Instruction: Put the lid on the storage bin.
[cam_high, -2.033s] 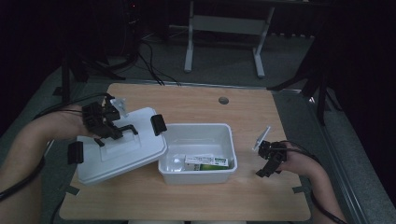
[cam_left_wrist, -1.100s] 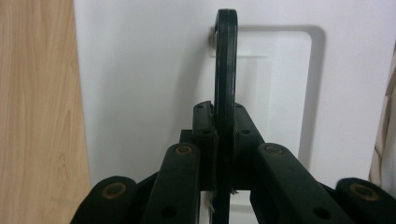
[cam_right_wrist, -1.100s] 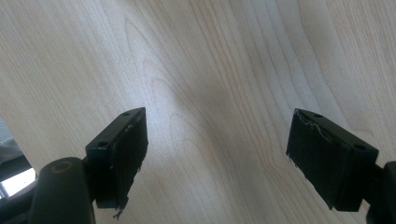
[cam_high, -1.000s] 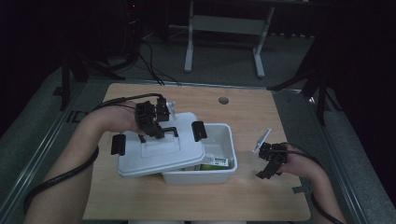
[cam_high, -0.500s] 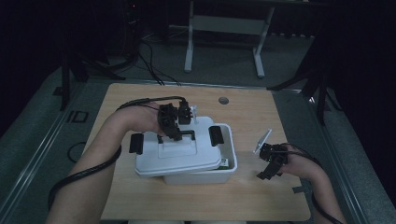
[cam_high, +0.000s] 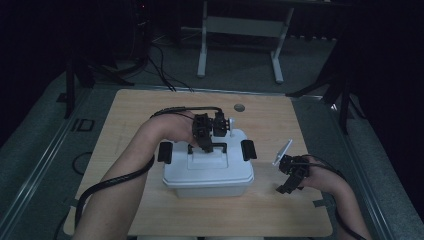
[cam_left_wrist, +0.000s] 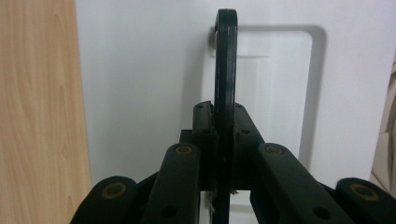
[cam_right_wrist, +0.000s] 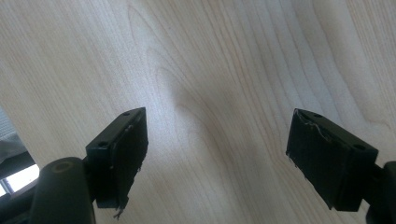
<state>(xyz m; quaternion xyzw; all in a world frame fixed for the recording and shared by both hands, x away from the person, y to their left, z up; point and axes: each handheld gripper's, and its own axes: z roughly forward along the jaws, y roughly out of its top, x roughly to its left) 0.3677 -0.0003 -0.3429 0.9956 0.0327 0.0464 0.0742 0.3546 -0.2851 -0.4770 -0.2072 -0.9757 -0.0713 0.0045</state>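
The table (cam_high: 150, 107) is carrying a white box (cam_high: 207, 187) at its middle, and the lid (cam_high: 207, 167) is sitting over that box, its long axis running left to right like the box's own, with a black latch (cam_high: 165, 152) hanging at the left end and another latch (cam_high: 248, 150) at the right. The left gripper (cam_high: 209, 146) is reaching in from the near left and clamping the lid's black handle (cam_left_wrist: 225, 70) from above, jaws tight on it; in the left gripper view the handle is standing straight up between the jaws over the white recess. The right gripper (cam_high: 289, 181) is resting over bare wood just right of the box, jaws spread wide with nothing between them. By my reading, the lid is looking about squared over the box, so the next move is hanging on the latches: the right one is lying just left of the right gripper, the nearer free tool, while the left one is sitting beside the occupied left hand.
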